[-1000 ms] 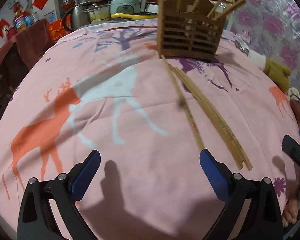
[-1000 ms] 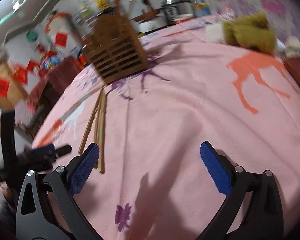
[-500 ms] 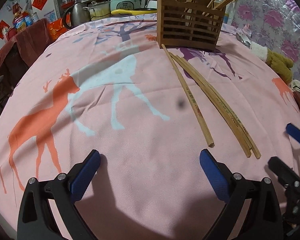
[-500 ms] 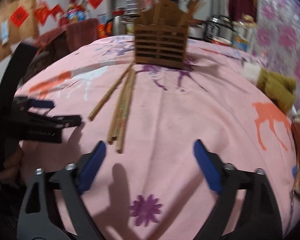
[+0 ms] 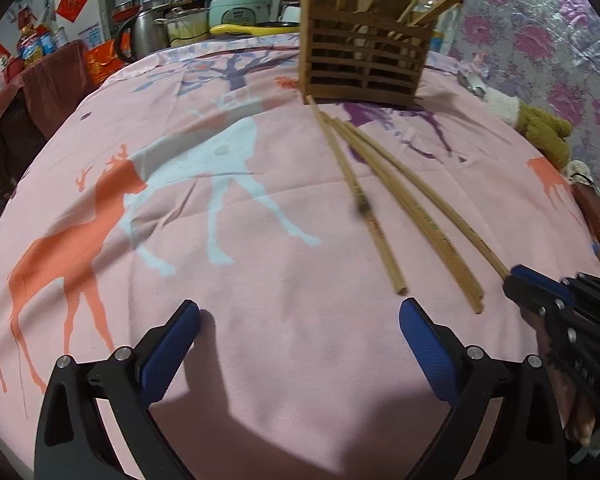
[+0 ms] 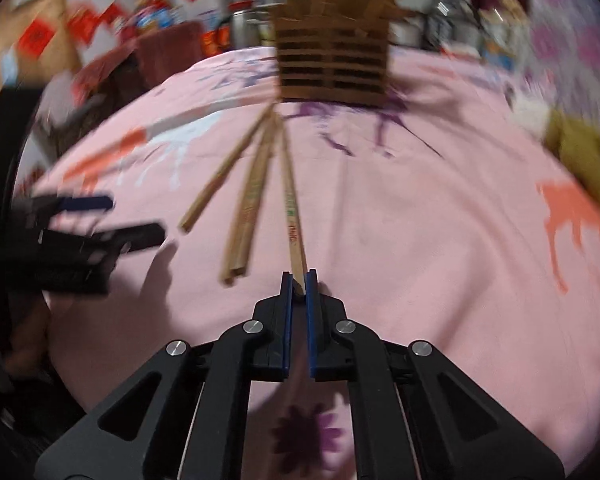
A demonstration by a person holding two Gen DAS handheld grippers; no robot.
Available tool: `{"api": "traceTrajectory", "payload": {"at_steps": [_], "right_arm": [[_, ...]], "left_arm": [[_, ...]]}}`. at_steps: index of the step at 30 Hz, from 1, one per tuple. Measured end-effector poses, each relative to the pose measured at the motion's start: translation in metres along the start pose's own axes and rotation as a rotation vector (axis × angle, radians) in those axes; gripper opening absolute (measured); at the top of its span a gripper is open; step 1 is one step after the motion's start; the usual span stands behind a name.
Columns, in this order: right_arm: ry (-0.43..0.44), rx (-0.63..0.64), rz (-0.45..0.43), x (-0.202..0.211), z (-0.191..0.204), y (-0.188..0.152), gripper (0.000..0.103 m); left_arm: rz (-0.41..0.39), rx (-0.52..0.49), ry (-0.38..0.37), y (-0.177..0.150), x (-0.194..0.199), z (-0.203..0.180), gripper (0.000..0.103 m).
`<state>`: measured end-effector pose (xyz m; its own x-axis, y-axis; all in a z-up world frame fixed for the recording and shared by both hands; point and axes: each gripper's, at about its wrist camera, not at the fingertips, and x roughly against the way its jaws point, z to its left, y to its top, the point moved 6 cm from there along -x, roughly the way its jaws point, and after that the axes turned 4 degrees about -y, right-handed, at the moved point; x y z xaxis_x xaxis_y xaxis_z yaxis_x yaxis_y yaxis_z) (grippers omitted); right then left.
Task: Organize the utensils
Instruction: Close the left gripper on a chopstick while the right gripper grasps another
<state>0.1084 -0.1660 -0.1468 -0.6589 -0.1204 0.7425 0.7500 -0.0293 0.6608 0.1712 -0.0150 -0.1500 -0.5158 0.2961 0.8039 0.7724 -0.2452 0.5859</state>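
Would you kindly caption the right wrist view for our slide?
Right hand-held gripper shut on one chopstick end, wooden holder ahead on pink cloth.

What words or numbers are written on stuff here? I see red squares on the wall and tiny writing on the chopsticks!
None can be read for sure.
Red paper squares on the wall: a mark on each, too small to read.
Chopstick held in the right gripper: red and green print, blurred.
Loose chopsticks on the pink tablecloth: small red print, too small.
Bottles at the back: labels too small.

Pink deer-print cloth (image 5: 260,320); brown slatted holder (image 5: 364,68); blue fingers (image 5: 172,344).
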Motion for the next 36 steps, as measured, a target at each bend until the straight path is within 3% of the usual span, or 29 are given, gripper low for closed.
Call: {"api": "traceTrajectory", "payload": {"at_steps": [3, 5, 6, 9, 10, 11, 12, 19, 25, 32, 36], "right_arm": [[-0.011, 0.008, -0.007, 0.000, 0.002, -0.002, 0.008], [-0.018, 0.015, -0.008, 0.000, 0.003, -0.002, 0.008], [-0.016, 0.013, -0.007, -0.001, 0.003, -0.002, 0.008], [-0.008, 0.003, -0.005, -0.002, 0.002, -0.001, 0.008], [-0.006, 0.000, -0.006, -0.001, 0.002, 0.000, 0.008], [0.000, -0.006, -0.009, -0.001, 0.001, 0.000, 0.008], [0.003, -0.012, -0.011, -0.001, 0.000, 0.000, 0.008], [0.006, -0.037, -0.080, 0.019, -0.003, 0.014, 0.007], [-0.001, -0.005, -0.241, 0.070, -0.005, 0.063, 0.006], [0.022, -0.003, -0.369, 0.114, -0.010, 0.114, 0.006], [0.086, 0.010, -0.312, 0.106, -0.009, 0.108, 0.013]], "left_arm": [[0.007, -0.021, -0.050, 0.005, -0.002, -0.015, 0.093], [0.033, -0.040, -0.050, 0.008, -0.010, -0.024, 0.076], [0.037, -0.057, -0.011, 0.009, -0.012, -0.026, 0.073], [0.032, -0.091, -0.006, 0.011, -0.013, -0.033, 0.050], [0.030, -0.091, -0.012, 0.011, -0.013, -0.033, 0.035], [0.030, -0.088, -0.034, 0.012, -0.013, -0.034, 0.013], [0.033, -0.079, -0.053, 0.013, -0.013, -0.034, 0.008], [-0.014, -0.041, -0.053, 0.027, 0.014, -0.025, 0.007], [-0.116, -0.054, -0.035, 0.062, 0.064, -0.025, 0.006], [-0.209, -0.064, -0.052, 0.110, 0.109, -0.033, 0.006], [-0.230, -0.056, -0.065, 0.119, 0.115, -0.034, 0.006]]}}
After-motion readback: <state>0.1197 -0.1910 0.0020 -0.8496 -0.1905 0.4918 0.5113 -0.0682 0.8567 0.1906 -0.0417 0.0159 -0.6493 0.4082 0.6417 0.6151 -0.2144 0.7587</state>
